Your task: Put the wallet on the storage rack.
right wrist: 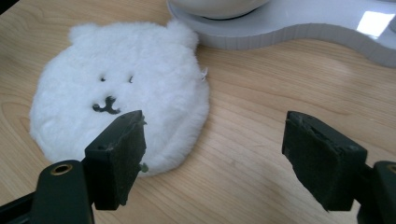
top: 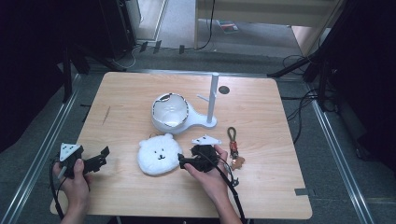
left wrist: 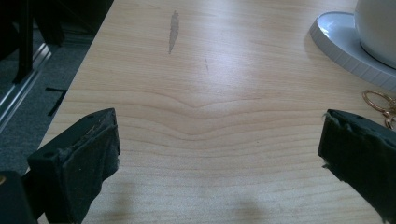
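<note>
Reaching with my right gripper (right wrist: 212, 158), jaws wide and empty, I see the white bear pouch (right wrist: 121, 88) flat on the counter (top: 261, 186) just ahead, toward the left jaw. My left gripper (left wrist: 217, 154) idles open, well apart.

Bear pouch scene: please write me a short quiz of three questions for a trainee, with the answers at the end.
1. True or false: the right gripper is closed on the white bear pouch.
2. Which side of the right gripper does the keychain lie on in the high view? A) its left B) its right C) behind the stand
3. Fill in: the white bowl sits on the base of a white ____.

Key: 1 false, its jaws stand open at the pouch's edge. 2 B. 3 stand.
</note>
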A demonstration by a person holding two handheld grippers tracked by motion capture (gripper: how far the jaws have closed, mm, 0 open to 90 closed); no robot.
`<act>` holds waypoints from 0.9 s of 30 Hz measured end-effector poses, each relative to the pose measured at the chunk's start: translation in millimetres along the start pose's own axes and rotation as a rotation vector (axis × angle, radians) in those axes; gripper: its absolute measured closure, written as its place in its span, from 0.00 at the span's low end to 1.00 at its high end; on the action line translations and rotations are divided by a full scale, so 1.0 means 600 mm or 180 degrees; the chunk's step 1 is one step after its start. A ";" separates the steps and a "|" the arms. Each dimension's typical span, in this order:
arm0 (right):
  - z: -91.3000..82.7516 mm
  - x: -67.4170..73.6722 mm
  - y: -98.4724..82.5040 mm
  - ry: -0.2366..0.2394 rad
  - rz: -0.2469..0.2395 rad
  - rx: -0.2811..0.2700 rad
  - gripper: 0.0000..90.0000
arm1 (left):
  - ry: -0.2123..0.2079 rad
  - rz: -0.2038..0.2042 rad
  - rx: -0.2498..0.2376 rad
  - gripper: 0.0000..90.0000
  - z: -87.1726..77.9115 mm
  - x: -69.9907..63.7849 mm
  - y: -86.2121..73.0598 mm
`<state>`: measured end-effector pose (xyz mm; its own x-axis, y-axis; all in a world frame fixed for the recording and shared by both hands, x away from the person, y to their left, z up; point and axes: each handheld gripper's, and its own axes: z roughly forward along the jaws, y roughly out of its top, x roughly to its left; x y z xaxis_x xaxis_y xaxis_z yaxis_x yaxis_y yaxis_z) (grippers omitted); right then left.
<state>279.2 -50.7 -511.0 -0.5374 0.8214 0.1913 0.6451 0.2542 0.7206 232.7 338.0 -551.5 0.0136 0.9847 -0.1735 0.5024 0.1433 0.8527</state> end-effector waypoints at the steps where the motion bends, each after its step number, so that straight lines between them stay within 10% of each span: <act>1: 0.000 0.000 0.000 0.0000 0.0000 0.0000 0.24 | 0.0000 0.0002 0.0004 0.00 0.000 0.000 0.000; 27: 0.078 0.036 0.008 0.0228 -0.0143 0.0227 0.38 | -0.0007 0.0005 0.0007 0.00 0.001 0.000 0.000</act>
<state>296.3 -8.0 -534.4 -0.6024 0.7704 0.2090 0.6552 0.3276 0.6808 233.1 338.3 -551.5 0.0164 0.9847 -0.1733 0.5041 0.1415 0.8519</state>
